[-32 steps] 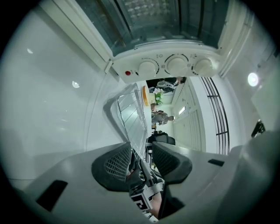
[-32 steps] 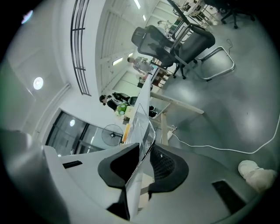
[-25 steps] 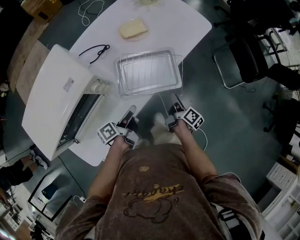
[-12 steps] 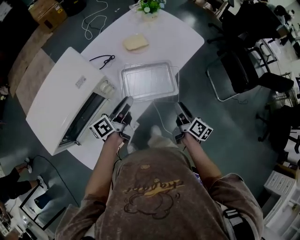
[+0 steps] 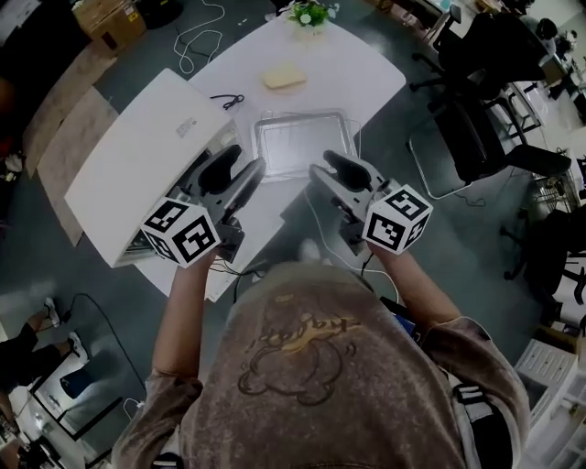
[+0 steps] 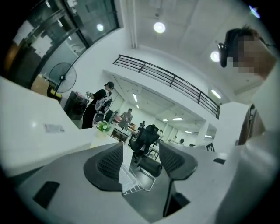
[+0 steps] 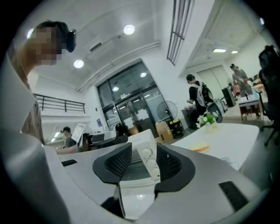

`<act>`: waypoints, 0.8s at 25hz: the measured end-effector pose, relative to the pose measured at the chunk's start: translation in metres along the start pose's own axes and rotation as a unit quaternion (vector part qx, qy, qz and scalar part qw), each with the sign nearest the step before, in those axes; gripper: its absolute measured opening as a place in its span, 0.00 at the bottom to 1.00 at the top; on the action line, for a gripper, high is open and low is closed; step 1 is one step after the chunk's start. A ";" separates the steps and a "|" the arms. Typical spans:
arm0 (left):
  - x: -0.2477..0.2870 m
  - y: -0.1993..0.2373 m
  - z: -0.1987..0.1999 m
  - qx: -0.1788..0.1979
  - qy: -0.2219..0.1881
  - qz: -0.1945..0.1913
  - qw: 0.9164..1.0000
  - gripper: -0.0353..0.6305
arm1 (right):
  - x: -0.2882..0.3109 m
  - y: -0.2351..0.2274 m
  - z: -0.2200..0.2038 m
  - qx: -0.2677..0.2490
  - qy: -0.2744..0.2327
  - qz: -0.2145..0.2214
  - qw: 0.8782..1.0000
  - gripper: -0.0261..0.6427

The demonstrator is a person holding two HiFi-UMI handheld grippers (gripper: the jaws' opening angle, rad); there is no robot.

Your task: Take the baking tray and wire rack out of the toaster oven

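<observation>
A person stands at the near edge of a white desk (image 5: 357,64) with a two-jaw gripper in each hand, both held level above that edge. The baking tray (image 5: 302,147) lies out on the desk near the near edge, resting on the wire rack (image 5: 354,139), whose wires show just past the tray's right side. The white toaster oven (image 5: 146,156) fills the desk's left edge, just beside the tray.

The left gripper (image 5: 240,169) is empty. Its jaws stand wide and are opening, and in the left gripper view (image 6: 142,159) only the distant tray and rack (image 6: 140,177) show through the gap. The right gripper (image 5: 330,169) also holds nothing. Its jaws stand moderately apart, and the right gripper view (image 7: 143,162) looks between them at the toaster oven (image 7: 133,197) with its row of knobs.

A pale yellow block (image 5: 284,78) lies toward the desk's far edge, a potted plant (image 5: 311,14) stands at that edge, and a black cord (image 5: 229,99) lies by the toaster oven's far corner. Black office chairs (image 5: 476,119) stand off the desk's right edge.
</observation>
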State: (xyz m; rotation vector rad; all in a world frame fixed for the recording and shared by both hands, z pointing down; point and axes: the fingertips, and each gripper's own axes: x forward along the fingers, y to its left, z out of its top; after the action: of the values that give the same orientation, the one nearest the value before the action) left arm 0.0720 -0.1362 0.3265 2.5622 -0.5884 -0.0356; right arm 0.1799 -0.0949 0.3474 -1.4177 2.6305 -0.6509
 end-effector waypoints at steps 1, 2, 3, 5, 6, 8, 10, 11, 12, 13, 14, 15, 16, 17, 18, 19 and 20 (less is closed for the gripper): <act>-0.007 -0.005 0.000 0.018 0.007 0.003 1.000 0.41 | 0.002 0.012 0.001 -0.016 0.005 0.007 1.000 0.27; -0.015 -0.007 0.000 0.031 0.011 0.007 0.999 0.42 | 0.004 0.023 0.001 -0.028 0.010 0.011 1.000 0.27; -0.023 -0.008 -0.001 0.039 0.011 0.013 0.999 0.42 | 0.006 0.033 -0.001 -0.037 0.013 0.014 0.999 0.27; -0.038 -0.006 -0.005 0.047 0.002 0.030 0.998 0.43 | 0.011 0.047 -0.006 -0.057 0.019 0.016 0.998 0.27; -0.044 -0.004 -0.007 0.051 -0.004 0.039 0.998 0.43 | 0.014 0.051 -0.010 -0.069 0.020 0.015 0.997 0.27; -0.055 -0.001 -0.014 0.064 -0.016 0.056 0.996 0.40 | 0.017 0.055 -0.018 -0.091 0.016 0.010 0.996 0.17; -0.066 0.003 -0.019 0.086 -0.029 0.075 0.993 0.18 | 0.022 0.057 -0.024 -0.103 0.010 0.013 0.995 0.09; -0.071 0.006 -0.021 0.096 -0.033 0.084 0.991 0.12 | 0.025 0.057 -0.027 -0.106 0.007 0.016 0.994 0.06; -0.075 0.010 -0.024 0.104 -0.035 0.091 0.990 0.09 | 0.028 0.057 -0.029 -0.105 0.004 0.017 0.994 0.05; -0.078 0.015 -0.026 0.109 -0.038 0.098 0.988 0.07 | 0.032 0.056 -0.031 -0.103 0.003 0.018 0.995 0.04; -0.081 0.020 -0.030 0.113 -0.041 0.104 0.987 0.07 | 0.037 0.055 -0.034 -0.099 0.003 0.018 0.995 0.04; -0.083 0.025 -0.034 0.114 -0.045 0.109 0.986 0.06 | 0.042 0.052 -0.038 -0.096 0.004 0.018 0.995 0.04; -0.085 0.031 -0.038 0.114 -0.047 0.113 0.986 0.06 | 0.047 0.050 -0.043 -0.096 0.007 0.018 0.995 0.04; -0.086 0.036 -0.043 0.115 -0.047 0.117 0.985 0.06 | 0.052 0.047 -0.048 -0.098 0.010 0.019 0.995 0.04; -0.086 0.041 -0.048 0.116 -0.044 0.121 0.985 0.06 | 0.056 0.046 -0.052 -0.101 0.013 0.020 0.995 0.04; -0.085 0.045 -0.053 0.117 -0.042 0.125 0.984 0.06 | 0.059 0.044 -0.057 -0.106 0.015 0.021 0.994 0.04; -0.085 0.049 -0.058 0.115 -0.039 0.129 0.984 0.06 | 0.062 0.043 -0.061 -0.108 0.017 0.022 0.994 0.04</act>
State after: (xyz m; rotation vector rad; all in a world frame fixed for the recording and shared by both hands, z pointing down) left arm -0.0171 -0.1117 0.3931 2.6918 -1.0030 0.0216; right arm 0.0945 -0.1045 0.3934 -1.4070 2.8223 -0.4001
